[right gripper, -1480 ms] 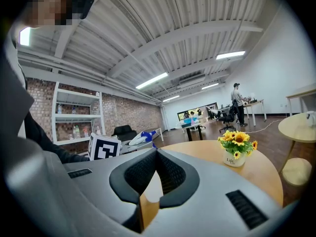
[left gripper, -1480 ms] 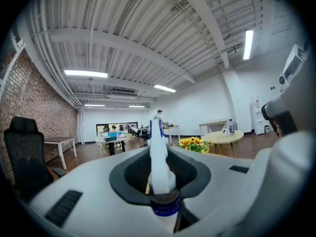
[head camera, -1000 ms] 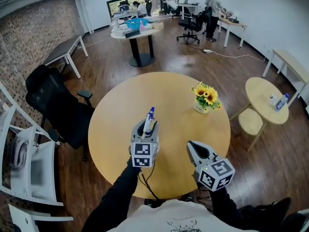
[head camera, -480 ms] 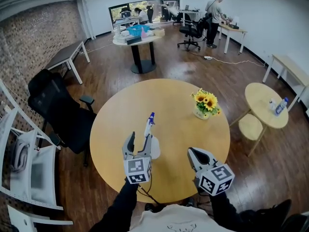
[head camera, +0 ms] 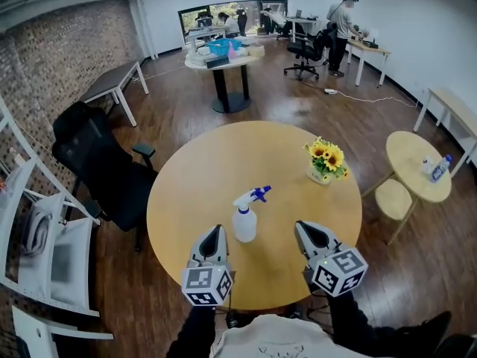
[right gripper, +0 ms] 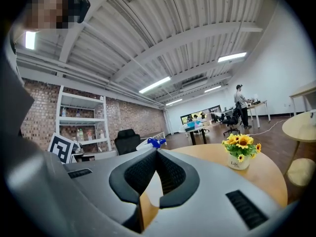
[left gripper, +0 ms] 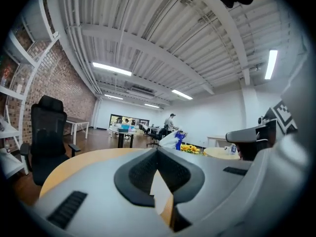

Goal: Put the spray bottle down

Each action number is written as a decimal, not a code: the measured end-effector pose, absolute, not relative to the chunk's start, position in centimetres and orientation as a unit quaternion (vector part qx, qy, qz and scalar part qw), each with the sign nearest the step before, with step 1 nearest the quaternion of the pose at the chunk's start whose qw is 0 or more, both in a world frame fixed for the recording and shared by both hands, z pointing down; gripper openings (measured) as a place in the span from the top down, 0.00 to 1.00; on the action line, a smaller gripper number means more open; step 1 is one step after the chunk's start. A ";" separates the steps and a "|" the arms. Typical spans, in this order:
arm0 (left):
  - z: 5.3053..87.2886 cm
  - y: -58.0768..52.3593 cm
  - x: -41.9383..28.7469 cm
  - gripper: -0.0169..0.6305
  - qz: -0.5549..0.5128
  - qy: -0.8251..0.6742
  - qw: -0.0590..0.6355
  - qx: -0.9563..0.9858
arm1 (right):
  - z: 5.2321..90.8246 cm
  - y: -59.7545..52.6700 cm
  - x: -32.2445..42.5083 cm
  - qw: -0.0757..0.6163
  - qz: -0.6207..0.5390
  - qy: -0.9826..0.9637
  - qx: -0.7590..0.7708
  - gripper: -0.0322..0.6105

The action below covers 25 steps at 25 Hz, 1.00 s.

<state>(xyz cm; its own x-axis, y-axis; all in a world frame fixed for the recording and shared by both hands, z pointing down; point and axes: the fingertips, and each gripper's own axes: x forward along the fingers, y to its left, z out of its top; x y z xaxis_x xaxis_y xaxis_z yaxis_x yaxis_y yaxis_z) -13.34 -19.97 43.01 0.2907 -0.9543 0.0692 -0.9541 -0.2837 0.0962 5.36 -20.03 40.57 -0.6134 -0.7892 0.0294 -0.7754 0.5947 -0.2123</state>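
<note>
Well to the left, a black office chair stands on the wood floor beside the round table. At the table's near edge, the left gripper is held level. Its jaws have just been closing and now meet with nothing between them, which the left gripper view confirms at the tips. Just right of it and a little farther in, the spray bottle stands upright on the tabletop, apart from both grippers. Its blue trigger head is turned toward the right. In the left gripper view the bottle shows just beyond the joined tips. Next comes the right gripper, also level, jaws pressed together and empty. Farther right on the table sits a small pot of sunflowers. Beyond the table's right edge is a small round side table.
</note>
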 end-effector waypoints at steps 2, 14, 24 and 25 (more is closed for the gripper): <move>43.2 -20.1 -12.9 1.00 0.004 -0.593 0.062 0.803 | 40.5 -20.4 4.7 0.028 -0.096 0.896 -0.433 0.99; 43.0 -17.9 -12.4 1.00 0.002 -0.553 0.087 0.828 | 40.4 -20.1 4.0 0.023 -0.083 0.901 -0.425 1.00; 43.1 -18.0 -11.9 1.00 0.006 -0.541 0.093 0.836 | 40.6 -20.7 3.9 0.021 -0.081 0.903 -0.422 1.00; 43.2 -17.9 -11.9 1.00 0.006 -0.541 0.093 0.836 | 40.6 -20.7 3.9 0.021 -0.081 0.903 -0.422 1.00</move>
<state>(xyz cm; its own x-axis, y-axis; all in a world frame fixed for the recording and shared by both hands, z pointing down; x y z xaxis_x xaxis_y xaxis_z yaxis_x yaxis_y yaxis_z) -11.94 -17.94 43.15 0.4146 -0.9033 0.1102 -0.9054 -0.3972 0.1498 3.87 -20.70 40.60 -0.6428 -0.7654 0.0302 -0.7585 0.6305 -0.1644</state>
